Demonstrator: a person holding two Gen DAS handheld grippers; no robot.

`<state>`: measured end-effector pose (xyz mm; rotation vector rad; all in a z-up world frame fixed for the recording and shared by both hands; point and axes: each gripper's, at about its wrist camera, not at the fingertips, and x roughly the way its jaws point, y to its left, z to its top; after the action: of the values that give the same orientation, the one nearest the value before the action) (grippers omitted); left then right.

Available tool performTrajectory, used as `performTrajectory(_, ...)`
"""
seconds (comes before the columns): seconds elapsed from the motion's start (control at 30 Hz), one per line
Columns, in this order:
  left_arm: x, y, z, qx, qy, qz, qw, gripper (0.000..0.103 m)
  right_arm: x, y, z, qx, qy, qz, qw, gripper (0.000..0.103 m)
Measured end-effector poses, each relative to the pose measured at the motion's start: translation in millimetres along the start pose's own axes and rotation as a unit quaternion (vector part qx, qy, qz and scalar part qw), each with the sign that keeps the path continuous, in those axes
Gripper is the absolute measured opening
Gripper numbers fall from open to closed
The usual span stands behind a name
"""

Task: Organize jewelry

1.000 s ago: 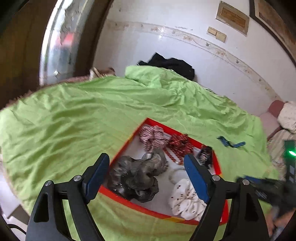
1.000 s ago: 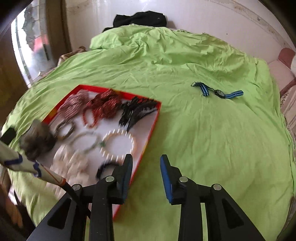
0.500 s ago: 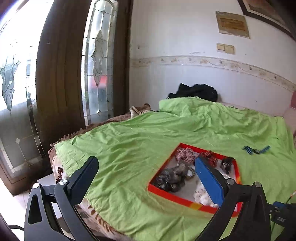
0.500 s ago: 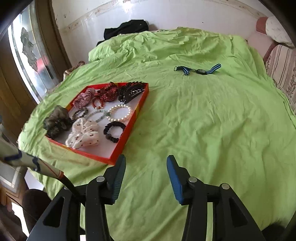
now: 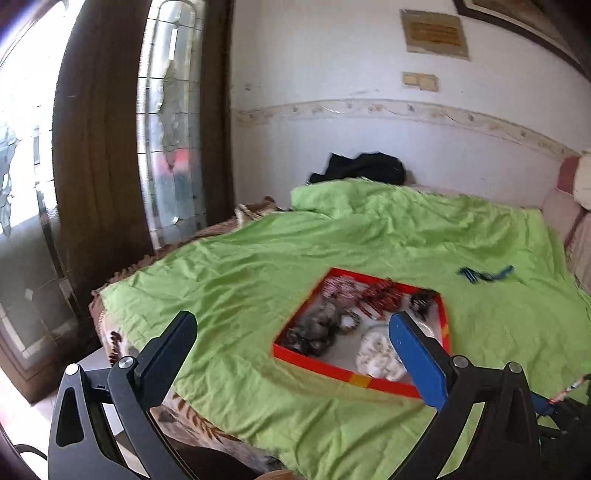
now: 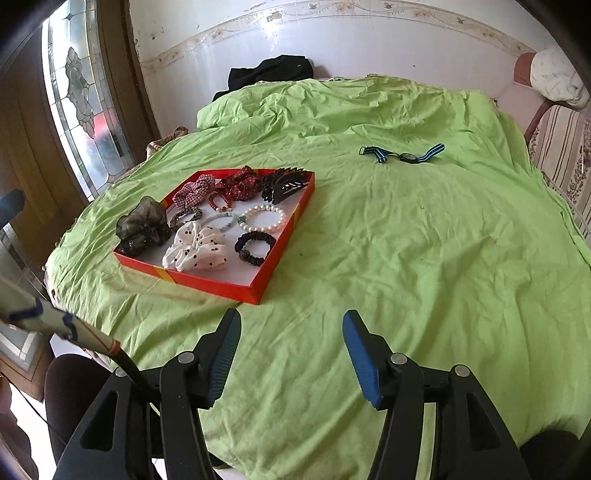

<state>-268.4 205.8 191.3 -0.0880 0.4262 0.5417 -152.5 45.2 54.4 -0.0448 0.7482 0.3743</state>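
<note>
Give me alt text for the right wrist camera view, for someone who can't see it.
A shallow red cardboard tray of fabric scrunchies, a white pearl bracelet and a black claw hair clip sits on a bright green bedsheet. A blue-striped strap wristwatch lies alone on the sheet, further back. The open, empty right gripper hovers in the foreground.

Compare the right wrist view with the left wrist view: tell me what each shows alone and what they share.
Only the right wrist view shows clearly the pearl bracelet and black scrunchie in the tray, and the open right hand-held gripper. Only the left wrist view shows the wall plaque and the open left hand-held gripper. Both show the red tray, the striped watch lying apart on the green sheet, and black clothing by the wall.
</note>
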Motion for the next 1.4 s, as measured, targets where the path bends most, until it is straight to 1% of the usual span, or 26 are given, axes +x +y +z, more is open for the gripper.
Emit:
performTrajectory(0.17,5,-15,-6,0.013,0.039,-0.030,0.9987,0.103,1,0,-9,0.001,0.000,-0.008,1.000,0.066)
performTrajectory(0.3,10,-25,-11,0.024,0.058,-0.030,0.9976,0.103,2,0,-12,-0.011,-0.002,-0.032,0.999,0.067)
performTrajectory(0.43,16,-34,-18,0.041,0.076,-0.028,0.9959,0.103,1,2,-14,-0.019,-0.007,-0.039,0.999,0.071)
performTrajectory(0.6,19,-41,-23,0.058,0.087,-0.030,0.9941,0.103,2,5,-16,-0.031,-0.004,-0.044,0.999,0.072)
performTrajectory(0.77,24,-35,-25,0.047,0.099,-0.034,0.9934,0.103,4,7,-17,-0.033,-0.001,-0.050,0.998,0.072)
performTrajectory(0.97,30,-33,-30,0.048,0.111,-0.033,0.9921,0.103,7,12,-17,-0.034,0.004,-0.054,0.998,0.073)
performTrajectory(1.4,37,-33,-40,0.048,0.133,-0.050,0.9886,0.103,12,15,-19,-0.036,0.013,-0.064,0.997,0.074)
